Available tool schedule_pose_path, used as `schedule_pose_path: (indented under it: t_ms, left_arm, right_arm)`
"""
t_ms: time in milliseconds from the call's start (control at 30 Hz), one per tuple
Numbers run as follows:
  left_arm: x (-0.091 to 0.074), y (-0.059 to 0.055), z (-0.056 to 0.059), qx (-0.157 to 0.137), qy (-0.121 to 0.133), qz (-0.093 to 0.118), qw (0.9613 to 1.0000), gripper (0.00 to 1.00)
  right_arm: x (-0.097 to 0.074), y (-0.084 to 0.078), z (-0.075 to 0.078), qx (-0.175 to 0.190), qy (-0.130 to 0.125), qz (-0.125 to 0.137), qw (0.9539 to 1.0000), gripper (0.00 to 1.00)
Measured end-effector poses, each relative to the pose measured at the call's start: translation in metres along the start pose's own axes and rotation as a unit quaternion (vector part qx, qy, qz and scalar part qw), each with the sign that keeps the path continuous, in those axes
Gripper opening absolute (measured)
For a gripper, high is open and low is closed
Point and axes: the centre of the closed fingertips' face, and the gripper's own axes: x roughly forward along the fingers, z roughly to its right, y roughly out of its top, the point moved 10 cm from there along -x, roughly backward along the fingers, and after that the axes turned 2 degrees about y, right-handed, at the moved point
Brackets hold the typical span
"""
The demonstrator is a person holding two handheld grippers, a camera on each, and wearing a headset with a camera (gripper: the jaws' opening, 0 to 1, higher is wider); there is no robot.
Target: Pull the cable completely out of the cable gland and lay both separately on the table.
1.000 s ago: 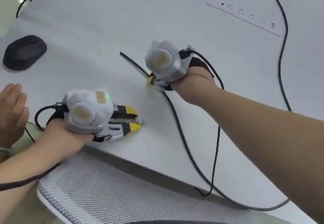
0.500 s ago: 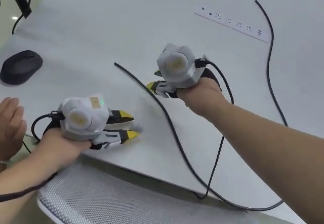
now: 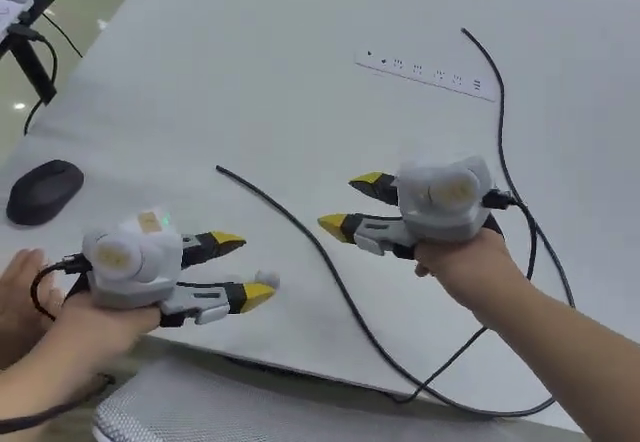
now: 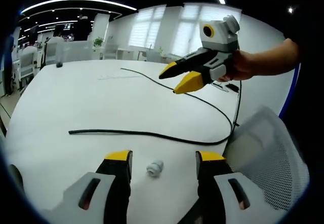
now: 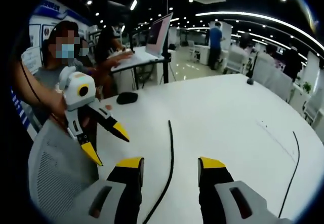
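White tabletop (image 3: 250,52) carries both parts apart, so the task looks done. The long black rubber cable (image 3: 296,224) runs from ten o'clock toward five. The left gripper (image 3: 252,265) and right gripper (image 3: 340,202) hover with jaws wide and empty, apparently having let go. The left gripper view, at six o'clock, shows the small white plastic cable gland (image 4: 155,168) clear of the cable, plainer than overhead.

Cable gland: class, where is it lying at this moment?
In the left gripper view the small white cable gland lies on the table between the left gripper's open jaws, apart from the black cable just beyond it.
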Motion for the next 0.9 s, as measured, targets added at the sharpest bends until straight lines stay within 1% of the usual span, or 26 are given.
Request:
schedule_pose_path:
  t_ms: [33,67,100,133,167,200,233,267,300,400,433,500,533,567,633,667,733,800,867,900]
  left_arm:
    - [-0.003,0.003,0.002,-0.007,-0.001,0.002,1.0,0.57]
    - [-0.006,0.006,0.004,-0.005,0.0,0.007,1.0,0.59]
    - [-0.01,0.01,0.007,-0.012,0.002,0.018,0.9998,0.61]
    - [-0.012,0.013,0.008,-0.021,0.003,0.025,0.9995,0.62]
    - [-0.015,0.015,0.01,-0.029,0.003,0.031,0.9991,0.64]
    - [-0.017,0.017,0.012,-0.035,0.004,0.039,0.9986,0.66]
    - [-0.021,0.02,0.013,-0.042,0.006,0.046,0.998,0.68]
    - [-0.024,0.021,0.015,-0.047,0.008,0.047,0.9977,0.69]
    - [-0.027,0.021,0.015,-0.049,0.01,0.052,0.9974,0.7]
    - [-0.034,0.02,0.019,-0.061,0.015,0.053,0.9966,0.74]
    - [-0.036,0.02,0.02,-0.064,0.017,0.054,0.9963,0.75]
    - [-0.038,0.019,0.021,-0.069,0.018,0.055,0.9959,0.78]
    - [-0.039,0.018,0.024,-0.069,0.018,0.058,0.9958,0.8]
    - [-0.038,0.016,0.026,-0.066,0.018,0.058,0.9959,0.84]
    - [-0.038,0.015,0.029,-0.077,0.005,0.049,0.9958,0.85]
    - [-0.04,0.015,0.031,-0.074,0.006,0.051,0.9959,0.85]
    - [-0.042,0.018,0.034,-0.069,0.005,0.056,0.9961,0.88]
    - [-0.043,0.019,0.034,-0.071,0.006,0.059,0.9957,0.9]
    - [-0.046,0.02,0.032,-0.077,0.009,0.062,0.9951,0.91]
    - [-0.048,0.021,0.032,-0.079,0.01,0.064,0.9947,0.91]
  right_arm:
    - [-0.007,-0.001,-0.002,0.007,-0.005,0.01,0.9999,0.43]
    - [-0.017,-0.005,-0.005,0.024,-0.01,0.025,0.9994,0.45]
    - [-0.024,-0.007,-0.008,0.035,-0.01,0.034,0.9988,0.48]
    - [-0.034,-0.012,-0.012,0.045,-0.017,0.043,0.9979,0.51]
    - [-0.042,-0.015,-0.014,0.049,-0.024,0.048,0.9974,0.52]
    - [-0.053,-0.02,-0.019,0.062,-0.033,0.059,0.9958,0.54]
    - [-0.06,-0.024,-0.023,0.072,-0.035,0.067,0.9945,0.56]
    - [-0.071,-0.03,-0.027,0.077,-0.041,0.075,0.9934,0.57]
    - [-0.078,-0.035,-0.03,0.081,-0.049,0.079,0.9924,0.59]
    - [-0.097,-0.053,-0.041,0.118,-0.061,0.083,0.9877,0.62]
    - [-0.104,-0.062,-0.045,0.118,-0.065,0.082,0.9875,0.63]
    - [-0.109,-0.072,-0.051,0.111,-0.072,0.07,0.9887,0.66]
    - [-0.111,-0.078,-0.055,0.111,-0.07,0.068,0.989,0.68]
    - [-0.114,-0.086,-0.059,0.108,-0.071,0.057,0.99,0.69]
    - [-0.117,-0.096,-0.065,0.1,-0.07,0.041,0.9917,0.72]
    - [-0.118,-0.099,-0.067,0.099,-0.069,0.038,0.9919,0.73]
    - [-0.121,-0.102,-0.069,0.107,-0.067,0.043,0.9911,0.77]
    - [-0.123,-0.103,-0.071,0.131,-0.061,0.052,0.9881,0.8]
    - [-0.125,-0.102,-0.073,0.137,-0.062,0.06,0.9868,0.81]
    - [-0.125,-0.101,-0.075,0.139,-0.06,0.059,0.9867,0.82]
